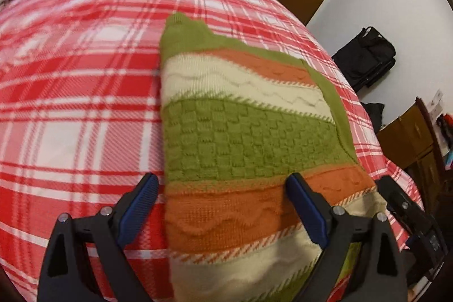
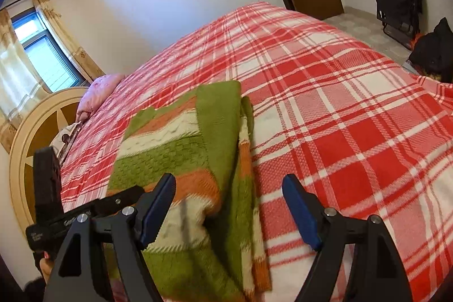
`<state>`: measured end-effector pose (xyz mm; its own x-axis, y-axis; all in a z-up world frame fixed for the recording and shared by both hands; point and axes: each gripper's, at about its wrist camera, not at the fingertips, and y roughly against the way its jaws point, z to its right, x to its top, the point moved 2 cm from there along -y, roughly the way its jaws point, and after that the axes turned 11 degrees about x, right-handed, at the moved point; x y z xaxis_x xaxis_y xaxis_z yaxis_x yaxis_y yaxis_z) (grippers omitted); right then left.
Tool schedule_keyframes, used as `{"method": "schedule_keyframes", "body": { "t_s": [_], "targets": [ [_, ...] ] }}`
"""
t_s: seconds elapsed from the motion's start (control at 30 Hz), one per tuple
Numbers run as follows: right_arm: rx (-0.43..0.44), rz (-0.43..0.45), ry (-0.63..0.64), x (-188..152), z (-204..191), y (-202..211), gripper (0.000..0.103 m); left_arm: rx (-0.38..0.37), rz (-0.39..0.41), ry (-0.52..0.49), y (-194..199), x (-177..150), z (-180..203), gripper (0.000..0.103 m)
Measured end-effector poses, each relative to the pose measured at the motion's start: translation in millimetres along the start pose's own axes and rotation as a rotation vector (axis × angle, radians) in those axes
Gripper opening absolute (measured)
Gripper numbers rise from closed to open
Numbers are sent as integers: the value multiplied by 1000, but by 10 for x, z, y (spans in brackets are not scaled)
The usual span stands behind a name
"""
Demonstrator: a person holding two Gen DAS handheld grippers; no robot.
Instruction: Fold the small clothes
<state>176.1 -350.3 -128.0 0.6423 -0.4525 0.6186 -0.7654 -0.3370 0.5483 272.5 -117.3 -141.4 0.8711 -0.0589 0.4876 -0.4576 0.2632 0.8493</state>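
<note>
Knitted sweater [image 1: 249,132] lies apparently folded on bedspread [image 1: 85,104].

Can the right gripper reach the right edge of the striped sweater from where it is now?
Probably yes. The right gripper is open, and the striped sweater has its right edge lying between the fingers on the plaid blanket, with nothing over it.
</note>
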Motion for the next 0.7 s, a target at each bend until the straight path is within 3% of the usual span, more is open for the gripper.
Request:
{"method": "schedule_keyframes", "body": {
  "t_s": [0.1,0.17,0.43,0.7],
  "targets": [
    [42,-6,-41,-50,106,-177,78,5,14,-7,-30,13,34,96],
    [35,16,-11,-61,66,-207,78,15,14,-27,-53,17,68,97],
    [-12,-39,103,-110,-137,-380,78,45,64,-77,-88,-1,125,99],
    [-2,-19,93,-136,-106,-360,80,38,71,-87,-114,1,123,103]
  ]
}}
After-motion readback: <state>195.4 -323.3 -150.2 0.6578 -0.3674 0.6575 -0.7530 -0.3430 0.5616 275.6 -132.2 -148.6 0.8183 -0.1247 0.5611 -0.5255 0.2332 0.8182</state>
